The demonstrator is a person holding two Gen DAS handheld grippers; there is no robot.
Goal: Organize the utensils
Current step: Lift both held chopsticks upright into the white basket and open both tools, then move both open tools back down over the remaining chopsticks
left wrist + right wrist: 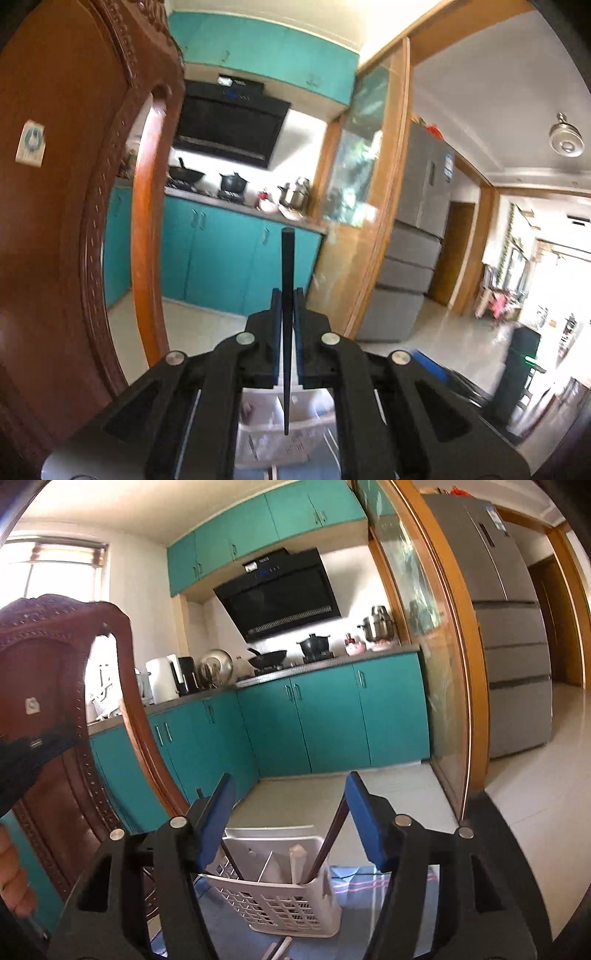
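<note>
My left gripper is shut on a black chopstick, which stands upright between the pads with its thin tip hanging down over the white slotted basket. In the right wrist view, my right gripper is open above the same white basket. Inside the basket stand a dark brown chopstick, leaning toward the right finger, a beige-handled utensil and a flat metal piece. Nothing is pressed between the right pads.
A carved wooden chair rises close on the left. The basket rests on a blue checked cloth, with pale utensils lying in front of it. Teal cabinets, a glass sliding door and a grey fridge stand beyond. A hand shows at the lower left.
</note>
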